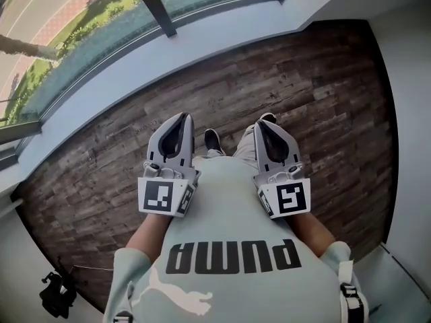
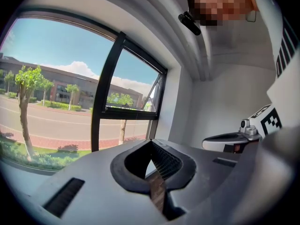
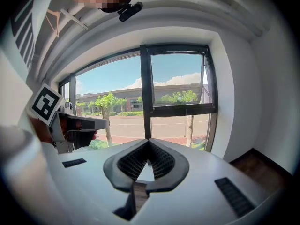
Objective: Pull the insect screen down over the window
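The window (image 3: 178, 93) has dark frames with a vertical mullion (image 3: 146, 93) and looks out on a street and trees. No insect screen is drawn over the glass. In the head view the window (image 1: 81, 25) runs along the top left above a white sill (image 1: 202, 46). My left gripper (image 1: 178, 121) and right gripper (image 1: 267, 126) are held side by side in front of my chest, pointing toward the window. Both are shut with nothing between the jaws. The left gripper (image 2: 151, 143) and the right gripper (image 3: 148, 143) each show closed, empty pads.
Dark wooden floor (image 1: 303, 79) lies between me and the sill. A white wall (image 3: 239, 102) closes the window's right side. A black object (image 1: 57, 293) sits on the floor at my lower left. My shoe (image 1: 213, 140) shows below the grippers.
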Tool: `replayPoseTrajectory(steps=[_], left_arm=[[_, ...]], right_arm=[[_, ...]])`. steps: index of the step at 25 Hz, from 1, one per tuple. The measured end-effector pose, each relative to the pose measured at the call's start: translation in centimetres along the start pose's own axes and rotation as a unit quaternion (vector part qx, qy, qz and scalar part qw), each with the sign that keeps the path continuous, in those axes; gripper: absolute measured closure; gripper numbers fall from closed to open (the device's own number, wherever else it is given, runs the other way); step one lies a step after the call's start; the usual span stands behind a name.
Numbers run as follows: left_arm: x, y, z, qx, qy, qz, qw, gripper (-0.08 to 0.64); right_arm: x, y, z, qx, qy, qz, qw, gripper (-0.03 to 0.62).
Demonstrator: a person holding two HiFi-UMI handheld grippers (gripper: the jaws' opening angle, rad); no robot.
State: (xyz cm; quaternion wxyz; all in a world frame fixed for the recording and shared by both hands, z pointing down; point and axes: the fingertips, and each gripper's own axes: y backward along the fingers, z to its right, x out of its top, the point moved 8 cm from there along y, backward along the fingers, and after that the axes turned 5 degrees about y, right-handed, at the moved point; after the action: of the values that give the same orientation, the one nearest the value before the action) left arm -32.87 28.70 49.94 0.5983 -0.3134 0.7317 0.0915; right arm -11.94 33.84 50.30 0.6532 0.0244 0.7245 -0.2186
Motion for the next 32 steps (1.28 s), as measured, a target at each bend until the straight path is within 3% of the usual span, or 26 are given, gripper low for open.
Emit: replayPoseTrajectory(steps=[7, 20, 32], left_arm=[[-0.2, 1.6, 0.6, 0.016, -0.029, 0.008, 0.9994, 0.546], [-0.9, 1.5, -0.4, 0.033, -0.002, 0.009, 0.9994, 0.548], [-0.8, 1.6, -0.9, 0.048, 0.005, 0.012, 0.9988, 0.547]], right_arm=[[-0.8, 1.1, -0.1, -0.036, -0.024, 0.004, 0.999, 0.586], [-1.4, 0.4, 0.5, -0.051, -0.021, -0.007, 0.998, 0.588], [-0.3, -0.9, 0.7, -0.039, -0.006, -0.003, 0.999, 0.588]])
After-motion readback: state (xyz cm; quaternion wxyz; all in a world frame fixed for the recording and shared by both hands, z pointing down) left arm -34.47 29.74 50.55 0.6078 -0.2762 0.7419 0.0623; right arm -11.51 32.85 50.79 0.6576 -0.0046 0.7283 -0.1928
